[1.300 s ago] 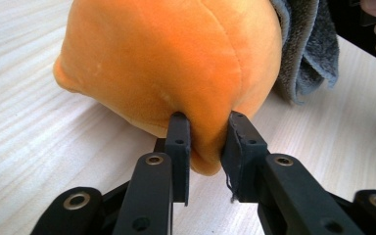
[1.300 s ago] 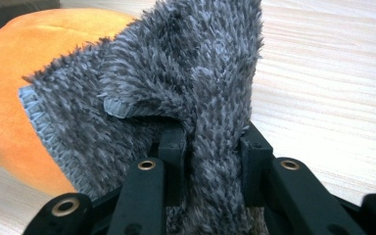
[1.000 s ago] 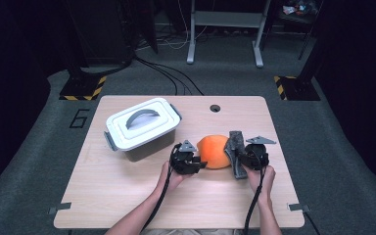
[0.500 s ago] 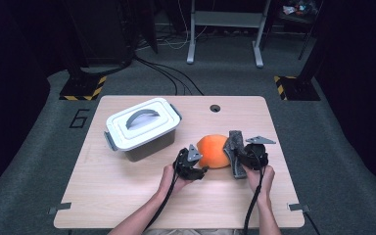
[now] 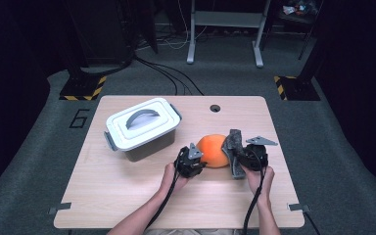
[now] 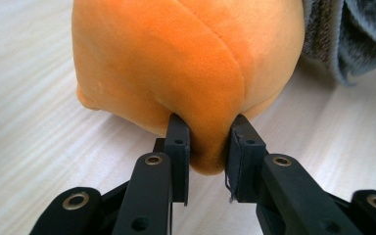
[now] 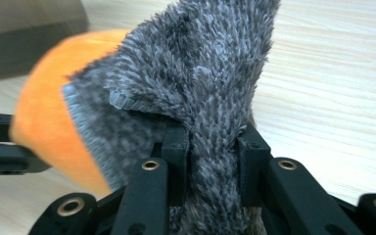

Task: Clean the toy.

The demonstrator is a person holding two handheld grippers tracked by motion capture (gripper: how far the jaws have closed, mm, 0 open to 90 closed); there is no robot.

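High view: orange plush (image 5: 214, 150) sits on the counter (image 5: 127, 196), right of centre, near edge side. Left claw (image 5: 196, 161) pinches a fold at the plush's near-left side; left gripper view shows the jaws nearly closed on orange fabric (image 6: 191, 73). Right claw (image 5: 237, 159) is clamped on a grey fuzzy cloth (image 5: 234, 147) touching the plush's right side. White lidded box (image 5: 142, 128) stands far left of the plush.

Overhead view; two close gripper views
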